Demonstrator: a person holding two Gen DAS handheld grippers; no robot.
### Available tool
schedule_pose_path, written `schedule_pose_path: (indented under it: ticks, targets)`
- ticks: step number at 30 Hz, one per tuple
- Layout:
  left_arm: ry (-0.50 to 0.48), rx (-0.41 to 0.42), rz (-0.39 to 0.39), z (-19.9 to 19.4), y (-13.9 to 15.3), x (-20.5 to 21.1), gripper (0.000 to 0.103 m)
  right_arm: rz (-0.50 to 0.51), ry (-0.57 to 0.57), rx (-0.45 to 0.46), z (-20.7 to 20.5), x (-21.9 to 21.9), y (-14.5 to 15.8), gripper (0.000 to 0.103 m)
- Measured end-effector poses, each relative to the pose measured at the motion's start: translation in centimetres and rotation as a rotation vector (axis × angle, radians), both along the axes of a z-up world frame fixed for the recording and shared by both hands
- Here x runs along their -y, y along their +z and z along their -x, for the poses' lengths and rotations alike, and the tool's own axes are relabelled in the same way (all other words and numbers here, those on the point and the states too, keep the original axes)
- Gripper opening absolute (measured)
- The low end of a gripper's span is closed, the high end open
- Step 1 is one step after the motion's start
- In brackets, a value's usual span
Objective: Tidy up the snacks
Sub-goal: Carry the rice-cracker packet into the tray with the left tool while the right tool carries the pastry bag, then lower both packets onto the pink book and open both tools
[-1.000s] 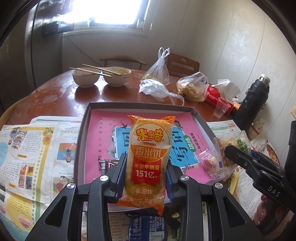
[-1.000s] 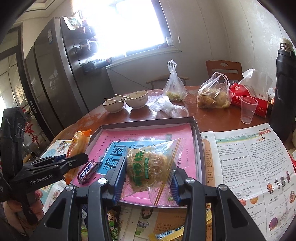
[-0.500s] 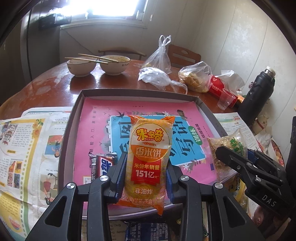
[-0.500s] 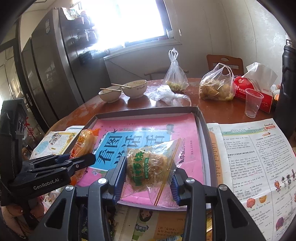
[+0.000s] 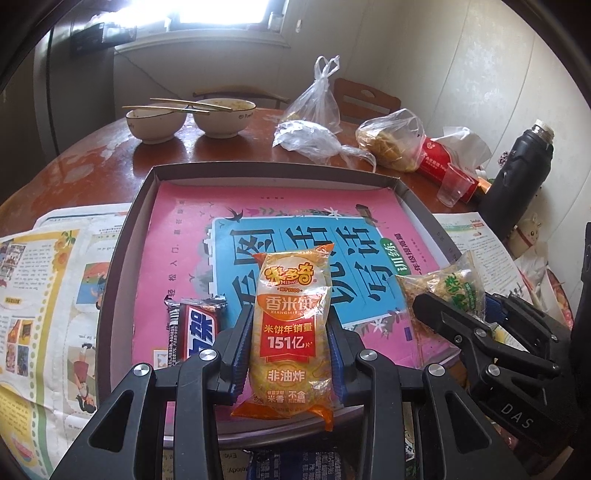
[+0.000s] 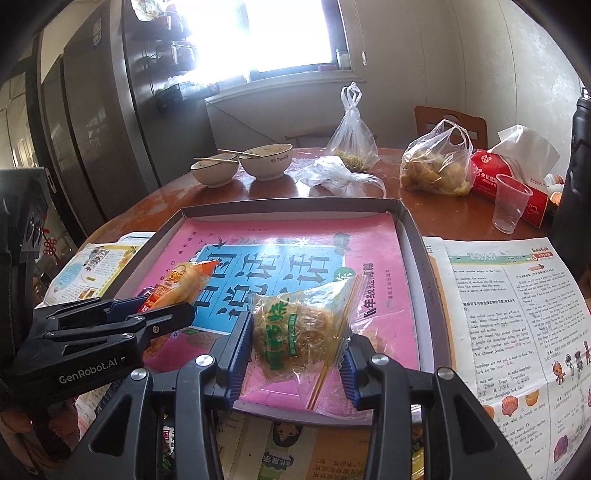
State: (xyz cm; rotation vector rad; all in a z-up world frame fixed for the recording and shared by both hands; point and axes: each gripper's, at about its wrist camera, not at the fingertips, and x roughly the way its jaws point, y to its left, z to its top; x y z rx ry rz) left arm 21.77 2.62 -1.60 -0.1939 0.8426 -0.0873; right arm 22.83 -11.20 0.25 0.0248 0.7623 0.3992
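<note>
Left gripper (image 5: 290,354) clamped on an orange rice cracker packet (image 5: 290,332), held upright above the near edge of a shallow grey tray (image 5: 122,243) lined with a pink book cover. Right gripper (image 6: 295,354) closed around a clear bag of green-labelled snack (image 6: 295,332), over the tray's near right corner. Inside the tray, at near left, a dark candy bar (image 5: 194,332). Beyond, on the wooden table (image 5: 92,155), two bowls (image 5: 188,120) bridged by chopsticks.

Two bowls (image 5: 190,118) with chopsticks (image 5: 173,105) at the far side of the round wooden desk (image 5: 92,155), tied plastic bags (image 5: 317,107) beside them, red tissue pack (image 6: 509,181), clear plastic cup (image 6: 509,206), black flask (image 5: 517,177), newspapers (image 6: 517,306), wooden chair (image 6: 448,122), dark refrigerator (image 6: 92,129), bright window (image 6: 291,33)
</note>
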Motion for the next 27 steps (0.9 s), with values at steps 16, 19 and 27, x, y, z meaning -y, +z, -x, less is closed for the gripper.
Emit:
schedule_pose_path:
  ticks: [16,19,27]
  targets:
    - [0.007,-0.016,-0.025,-0.5,-0.6,0.2,0.037,0.053,0.041,-0.008,0.4,-1.3,-0.5,0.043]
    - [0.008,-0.014,-0.021,-0.4,-0.5,0.1,0.037,0.047,0.044,-0.013,0.3,-1.2,-0.5,0.043]
    - [0.009,-0.012,-0.011,-0.2,-0.1,-0.2,0.037,0.039,0.039,-0.016,0.3,-1.0,-0.2,0.044]
